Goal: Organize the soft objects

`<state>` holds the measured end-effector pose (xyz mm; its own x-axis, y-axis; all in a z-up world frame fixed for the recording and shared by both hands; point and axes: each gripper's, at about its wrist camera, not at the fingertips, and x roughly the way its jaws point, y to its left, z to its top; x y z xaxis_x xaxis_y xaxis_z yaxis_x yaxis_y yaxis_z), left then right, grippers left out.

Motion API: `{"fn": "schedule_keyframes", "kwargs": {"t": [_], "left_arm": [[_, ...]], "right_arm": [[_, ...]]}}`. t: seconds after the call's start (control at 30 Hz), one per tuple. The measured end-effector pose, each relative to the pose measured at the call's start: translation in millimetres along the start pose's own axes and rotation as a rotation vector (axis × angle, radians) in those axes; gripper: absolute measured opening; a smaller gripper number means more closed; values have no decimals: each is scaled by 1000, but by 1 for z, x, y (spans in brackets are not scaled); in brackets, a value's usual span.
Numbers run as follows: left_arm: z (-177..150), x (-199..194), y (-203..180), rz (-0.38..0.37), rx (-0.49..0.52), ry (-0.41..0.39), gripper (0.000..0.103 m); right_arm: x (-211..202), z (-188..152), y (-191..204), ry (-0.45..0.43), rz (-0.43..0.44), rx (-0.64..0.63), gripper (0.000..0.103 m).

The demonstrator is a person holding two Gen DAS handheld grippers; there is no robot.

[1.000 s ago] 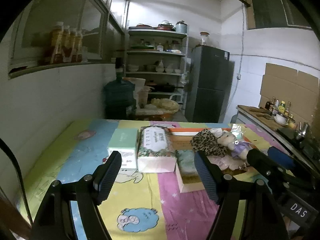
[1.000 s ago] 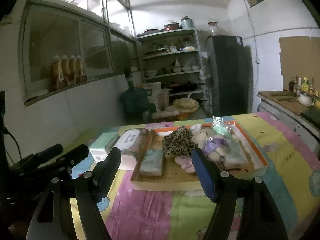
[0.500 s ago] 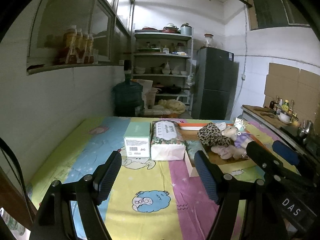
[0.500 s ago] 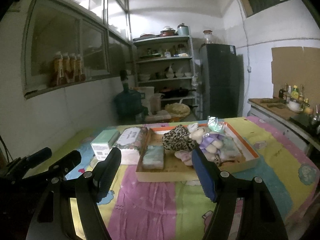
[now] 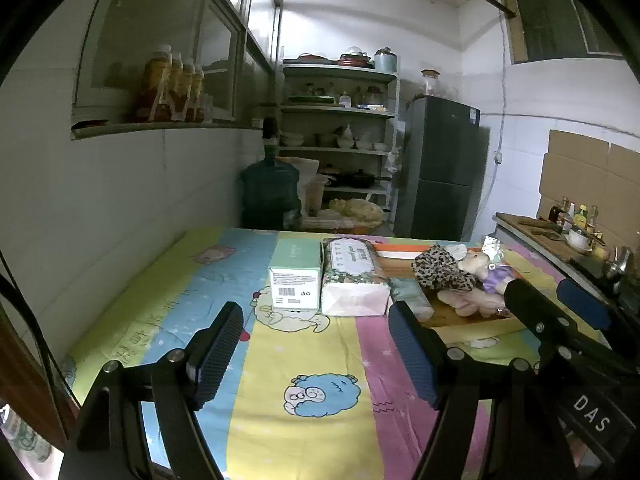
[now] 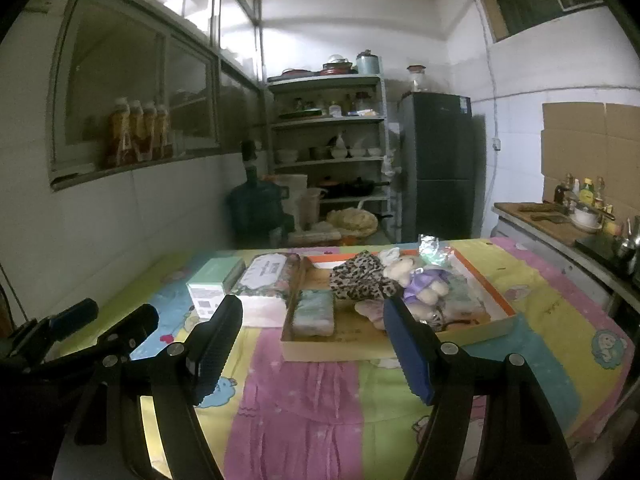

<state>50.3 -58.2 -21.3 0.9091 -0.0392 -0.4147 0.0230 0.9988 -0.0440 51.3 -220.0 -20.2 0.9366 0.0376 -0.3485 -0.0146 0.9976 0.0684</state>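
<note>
Both the left claw (image 5: 316, 354) and right claw (image 6: 310, 346) hang spread and empty, short of the tray (image 6: 400, 342) on the desk; soft toys (image 6: 416, 284) lie piled inside it, tissue pack (image 6: 266, 284) just beside, suggesting sorting is finished

The left gripper (image 5: 316, 344) has black angular arms studded with silver screws, ending in dark blue ribbed pads (image 5: 218, 348). The right gripper (image 6: 314, 344) matches it: black frame, silver screws, blue ridged pads (image 6: 408, 350). White letters "DAS" mark its black body.
</note>
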Motion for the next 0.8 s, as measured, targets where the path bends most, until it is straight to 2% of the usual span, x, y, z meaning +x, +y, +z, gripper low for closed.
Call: {"fn": "schedule_keyframes", "kwargs": {"t": [0.8], "left_arm": [[-1, 1, 2, 7, 7, -2, 75]], "right_arm": [[1, -1, 3, 2, 3, 1, 75]]}}
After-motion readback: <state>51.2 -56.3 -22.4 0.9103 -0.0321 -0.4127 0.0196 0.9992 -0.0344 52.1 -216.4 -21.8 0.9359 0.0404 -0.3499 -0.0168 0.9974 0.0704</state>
